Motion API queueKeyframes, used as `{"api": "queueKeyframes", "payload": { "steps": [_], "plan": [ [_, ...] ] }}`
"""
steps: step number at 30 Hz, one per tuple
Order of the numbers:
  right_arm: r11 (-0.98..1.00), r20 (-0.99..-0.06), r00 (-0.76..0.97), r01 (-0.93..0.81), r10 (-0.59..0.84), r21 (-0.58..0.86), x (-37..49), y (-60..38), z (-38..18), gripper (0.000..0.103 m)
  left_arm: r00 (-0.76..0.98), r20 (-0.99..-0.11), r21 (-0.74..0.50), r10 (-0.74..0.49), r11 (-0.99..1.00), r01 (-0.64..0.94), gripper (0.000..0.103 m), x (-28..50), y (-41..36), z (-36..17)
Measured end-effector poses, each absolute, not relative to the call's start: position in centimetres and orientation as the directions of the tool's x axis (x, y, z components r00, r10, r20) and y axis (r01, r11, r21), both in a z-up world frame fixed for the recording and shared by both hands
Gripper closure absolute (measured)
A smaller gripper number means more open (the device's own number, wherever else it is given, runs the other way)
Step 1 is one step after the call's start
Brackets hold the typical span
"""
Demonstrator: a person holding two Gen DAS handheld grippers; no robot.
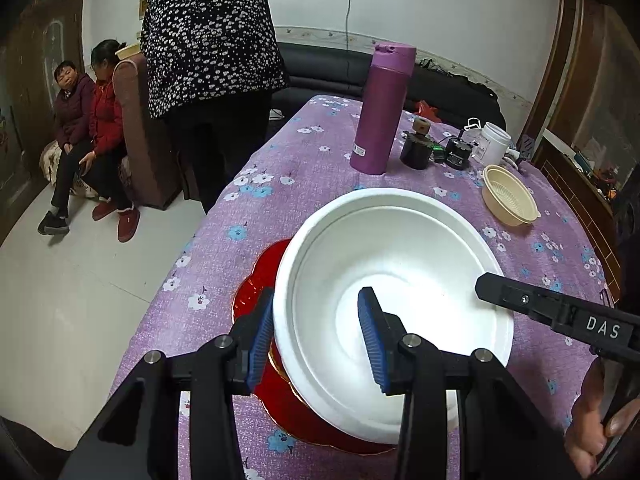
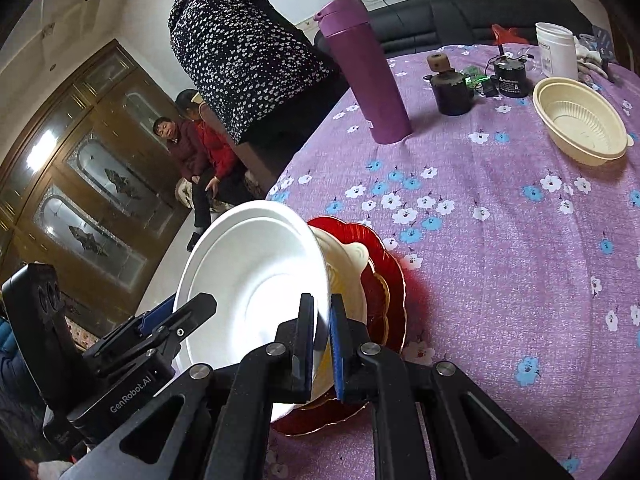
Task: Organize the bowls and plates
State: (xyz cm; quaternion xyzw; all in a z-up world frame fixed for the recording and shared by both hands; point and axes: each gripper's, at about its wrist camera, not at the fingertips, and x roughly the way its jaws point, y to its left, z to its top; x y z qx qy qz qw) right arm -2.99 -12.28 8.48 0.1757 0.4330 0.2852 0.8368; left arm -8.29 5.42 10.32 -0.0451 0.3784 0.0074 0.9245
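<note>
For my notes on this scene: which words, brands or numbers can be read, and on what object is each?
"DAS": on the right tongs, seen from the left wrist.
"GenRobot.AI": on the left tongs, seen from the right wrist.
Labels on the purple flask, black jar and white tub: too small to read.

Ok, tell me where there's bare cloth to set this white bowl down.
Free: the wide cloth between the red plate and the beige bowl, and in front of the flask. Crowded: the far edge by the jars.
</note>
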Motion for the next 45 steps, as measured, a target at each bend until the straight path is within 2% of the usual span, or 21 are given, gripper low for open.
{"api": "queueKeyframes", "payload": {
  "steps": [19, 28, 36, 41, 45],
  "plan": [
    [0.795, -0.637, 0.476, -0.355, 0.606, 0.491, -3.5, -11.8, 8.2, 0.091, 0.724, -0.690, -0.083, -0.006, 0.994, -0.072, 0.062, -9.1, 6.5, 10.5],
    [0.766, -0.607, 0.469, -0.355, 0.641, 0.536, -3.9, -13.6, 8.2, 0.091, 0.740, -0.672, -0.062, -0.010, 0.997, -0.042, 0.061, -9.9, 4.7, 11.9],
    [0.749, -0.562, 0.505, -0.335, 0.655, 0.572, -4.8, -16.9, 8.9, 0.091, 0.744, -0.667, -0.019, -0.032, 0.999, 0.026, 0.060, -10.4, 0.5, 13.0],
    [0.746, -0.541, 0.551, -0.258, 0.636, 0.614, -4.5, -21.2, 8.4, 0.091, 0.741, -0.668, 0.026, -0.067, 0.993, 0.113, 0.050, -10.9, -3.8, 13.1],
    [0.742, -0.526, 0.590, -0.199, 0.613, 0.641, -4.5, -24.7, 8.0, 0.091, 0.714, -0.692, 0.058, -0.109, 0.977, 0.204, 0.048, -11.1, -8.2, 12.1]
  ]
}}
